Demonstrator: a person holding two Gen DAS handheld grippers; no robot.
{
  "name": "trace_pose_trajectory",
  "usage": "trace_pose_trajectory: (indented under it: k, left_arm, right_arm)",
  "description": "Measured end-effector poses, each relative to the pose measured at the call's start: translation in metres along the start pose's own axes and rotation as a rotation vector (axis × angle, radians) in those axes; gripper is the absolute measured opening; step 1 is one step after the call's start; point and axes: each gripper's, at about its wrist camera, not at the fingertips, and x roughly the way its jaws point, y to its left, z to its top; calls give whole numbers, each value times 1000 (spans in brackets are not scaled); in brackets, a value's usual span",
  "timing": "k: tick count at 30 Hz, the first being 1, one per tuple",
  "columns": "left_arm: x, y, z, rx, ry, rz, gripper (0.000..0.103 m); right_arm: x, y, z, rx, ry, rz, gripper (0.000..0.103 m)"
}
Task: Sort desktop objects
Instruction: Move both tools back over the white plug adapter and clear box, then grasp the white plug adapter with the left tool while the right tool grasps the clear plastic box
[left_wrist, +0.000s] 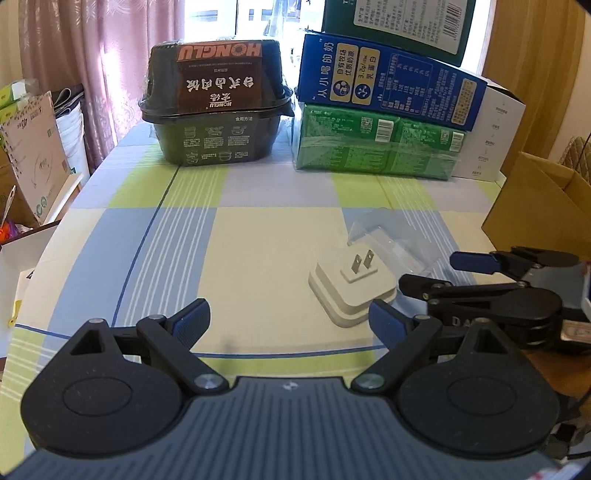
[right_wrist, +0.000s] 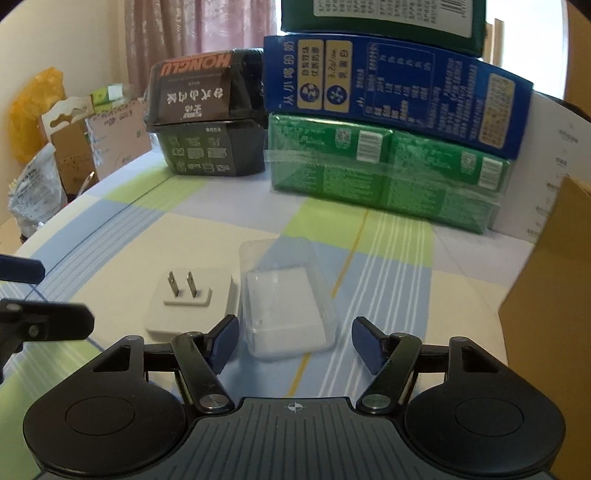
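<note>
The white plug (right_wrist: 188, 301) is seen lying flat on the checked cloth (right_wrist: 388, 295), prongs up. Just to its right, touching or nearly so, a clear case (right_wrist: 286, 295) with a white insert is laid. The right gripper (right_wrist: 295, 341) is held low before the case, jaws apart, nothing between them. The left gripper (left_wrist: 290, 319) is held before and left of the plug, jaws wide apart and empty, its right fingertip (left_wrist: 384, 317) just beside the plug's near corner. Beyond the plug, a black HONGLU box (left_wrist: 218, 103) and a stack of green and blue boxes (left_wrist: 380, 110) are set.
</note>
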Motion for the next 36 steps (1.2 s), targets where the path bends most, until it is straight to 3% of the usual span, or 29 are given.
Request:
trace_pose_trajectory:
  k: [11, 22, 27, 33, 36]
  left_arm:
    - [5, 20, -8, -47, 26, 18, 90]
    - [5, 20, -9, -46, 19, 10, 90]
    - [7, 15, -12, -42, 19, -11, 90]
    - [25, -4, -14, -52, 36, -44, 90]
    - [35, -15, -14, 32, 23, -36, 90]
  right_arm:
    - [8, -9, 0, 26, 6, 17, 55]
    - [-20, 32, -26, -73, 30, 100, 54]
    - [-35, 12, -33, 45, 50, -50, 54]
    - [-48, -2, -32, 103, 53, -46, 54]
    - [-51, -7, -36, 118, 56, -43, 54]
